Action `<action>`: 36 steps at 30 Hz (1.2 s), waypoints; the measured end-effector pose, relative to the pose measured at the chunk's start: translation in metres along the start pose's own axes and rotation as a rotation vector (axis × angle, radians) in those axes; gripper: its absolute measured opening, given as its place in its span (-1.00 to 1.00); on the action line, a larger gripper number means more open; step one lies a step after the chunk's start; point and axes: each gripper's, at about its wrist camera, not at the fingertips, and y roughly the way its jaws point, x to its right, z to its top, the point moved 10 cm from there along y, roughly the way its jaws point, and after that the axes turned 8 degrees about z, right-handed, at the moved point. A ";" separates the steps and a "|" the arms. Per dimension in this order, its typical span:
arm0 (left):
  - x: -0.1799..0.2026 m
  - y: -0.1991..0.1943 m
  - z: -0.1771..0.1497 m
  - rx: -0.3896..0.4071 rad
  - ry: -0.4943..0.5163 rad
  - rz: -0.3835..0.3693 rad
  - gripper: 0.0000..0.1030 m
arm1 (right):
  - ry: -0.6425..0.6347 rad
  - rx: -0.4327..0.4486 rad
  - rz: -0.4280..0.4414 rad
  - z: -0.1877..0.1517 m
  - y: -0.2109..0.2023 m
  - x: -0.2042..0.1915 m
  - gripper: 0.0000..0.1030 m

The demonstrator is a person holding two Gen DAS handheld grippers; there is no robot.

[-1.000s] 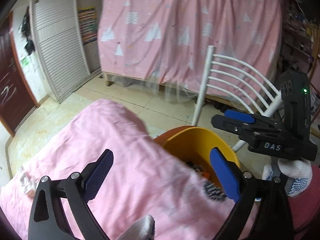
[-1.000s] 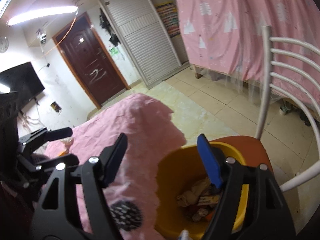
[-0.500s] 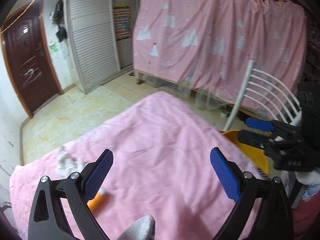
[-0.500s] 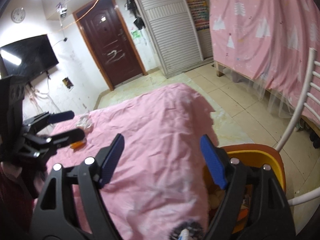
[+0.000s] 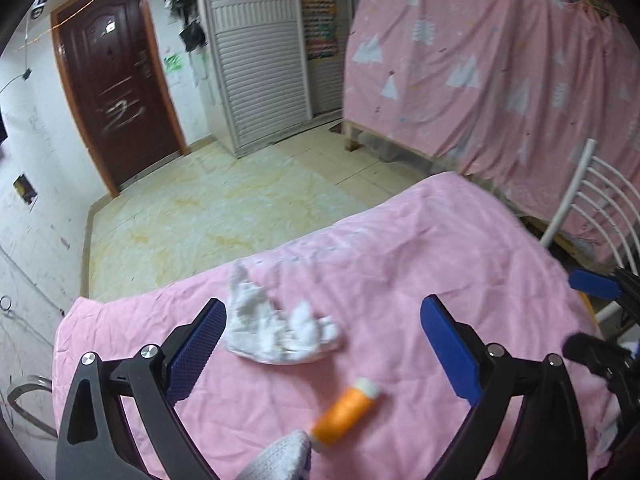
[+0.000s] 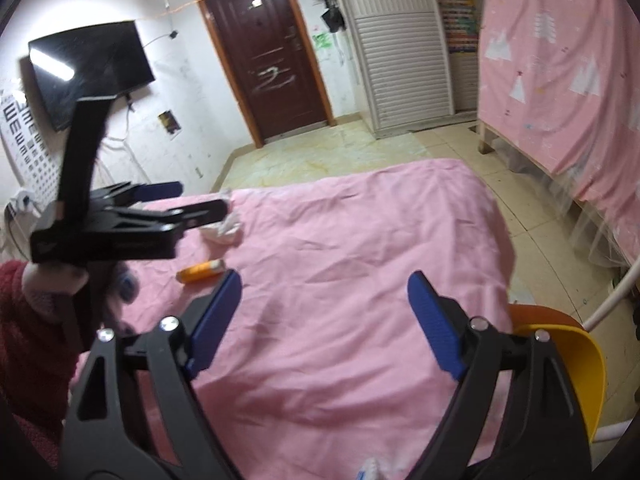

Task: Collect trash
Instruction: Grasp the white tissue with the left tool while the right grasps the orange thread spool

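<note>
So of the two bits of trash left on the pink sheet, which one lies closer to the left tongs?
The orange tube with the white cap: it lies low between the open left tongs, near the glove. The crumpled white tissue sits farther out, beside the left finger.

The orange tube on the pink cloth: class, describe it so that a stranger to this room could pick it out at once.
Find the table under the pink cloth. Near its left end lie two bits of litter, a crumpled white tissue and, nearer the camera, the orange tube. The tube lies on its side; it is smooth and bright orange with a white cap, unlike the tissue.
</note>
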 end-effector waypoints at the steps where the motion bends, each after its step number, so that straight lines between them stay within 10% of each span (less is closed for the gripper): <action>1: -0.004 0.005 -0.001 -0.010 -0.006 0.006 0.72 | -0.007 -0.006 0.005 0.000 0.003 -0.004 0.64; 19: -0.030 0.058 -0.025 -0.114 -0.060 -0.020 0.71 | -0.121 -0.113 0.092 -0.002 0.061 -0.064 0.73; 26: -0.031 0.058 -0.022 -0.102 -0.053 -0.008 -0.46 | -0.144 -0.153 0.106 -0.003 0.081 -0.073 0.74; 36: -0.067 0.042 -0.012 -0.063 -0.190 -0.028 -0.58 | -0.244 -0.230 0.154 -0.011 0.110 -0.108 0.80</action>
